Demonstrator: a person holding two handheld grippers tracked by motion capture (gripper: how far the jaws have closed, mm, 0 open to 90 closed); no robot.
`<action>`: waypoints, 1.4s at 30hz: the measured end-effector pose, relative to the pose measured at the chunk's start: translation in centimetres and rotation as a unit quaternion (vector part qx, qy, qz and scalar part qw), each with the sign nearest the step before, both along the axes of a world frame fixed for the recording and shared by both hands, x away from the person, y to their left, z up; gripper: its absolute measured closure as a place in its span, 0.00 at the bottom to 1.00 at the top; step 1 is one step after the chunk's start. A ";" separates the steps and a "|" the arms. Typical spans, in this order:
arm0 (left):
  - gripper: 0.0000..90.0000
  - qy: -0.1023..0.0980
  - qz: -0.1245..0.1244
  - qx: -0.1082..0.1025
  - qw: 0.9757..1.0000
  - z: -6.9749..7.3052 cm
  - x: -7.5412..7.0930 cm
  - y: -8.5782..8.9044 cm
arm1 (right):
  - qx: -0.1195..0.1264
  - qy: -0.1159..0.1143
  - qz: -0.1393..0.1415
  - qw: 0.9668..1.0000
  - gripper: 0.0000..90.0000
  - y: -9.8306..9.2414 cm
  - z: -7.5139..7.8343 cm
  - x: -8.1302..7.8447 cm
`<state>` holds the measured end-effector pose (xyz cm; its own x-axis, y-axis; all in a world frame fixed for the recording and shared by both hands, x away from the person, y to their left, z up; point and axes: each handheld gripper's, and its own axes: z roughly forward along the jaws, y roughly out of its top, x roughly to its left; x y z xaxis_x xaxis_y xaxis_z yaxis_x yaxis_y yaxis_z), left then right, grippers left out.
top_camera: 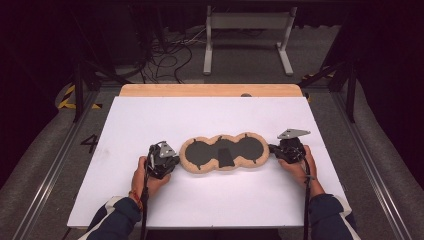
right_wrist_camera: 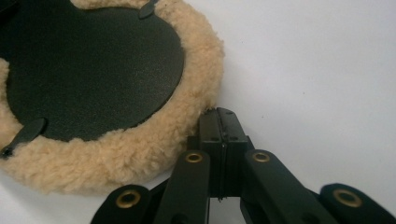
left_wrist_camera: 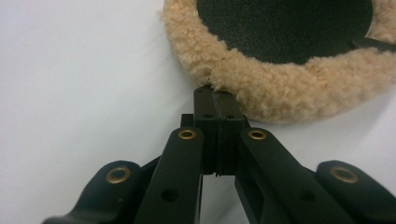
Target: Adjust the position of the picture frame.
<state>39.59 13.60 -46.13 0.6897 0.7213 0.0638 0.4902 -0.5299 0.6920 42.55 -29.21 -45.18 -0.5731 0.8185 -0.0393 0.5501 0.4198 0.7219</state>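
A painted figure "4" [top_camera: 90, 143] on the floor to the left of the white board [top_camera: 150, 120] is the one legible mark; the fleece pad [top_camera: 224, 152] carries no readable label. The fleece pad, three joined tan lobes with black discs on top, lies near the middle of the white board, slightly toward the person. Bare board surrounds the pad: a broad strip beyond it up to the wooden edge [top_camera: 210, 90], a narrower strip on the person's side, and free margins to left and right. The left gripper [top_camera: 172, 161] lies just beside the pad's left lobe. In the left gripper view, the left gripper [left_wrist_camera: 214, 92] has its jaws pressed flat together, tips touching the fleece rim [left_wrist_camera: 243, 79]; whether any wool is pinched between them cannot be told. The right gripper [top_camera: 271, 148] lies at the pad's right lobe. In the right gripper view, the right gripper [right_wrist_camera: 219, 113] has its jaws likewise closed on each other, tips against the fleece edge [right_wrist_camera: 196, 100], with white board to their right.
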 end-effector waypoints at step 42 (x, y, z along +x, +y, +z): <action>0.87 -0.038 -0.042 -0.106 0.993 2.3 -2.6 5.9 | 0.071 -0.022 0.004 0.997 0.89 0.1 1.5 -3.0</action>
<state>37.04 19.54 -43.83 0.7477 0.6634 -0.0300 0.3927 -0.4053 0.8256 39.59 -29.08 -43.69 -0.5803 0.8127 0.0519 0.5137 0.3159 0.7977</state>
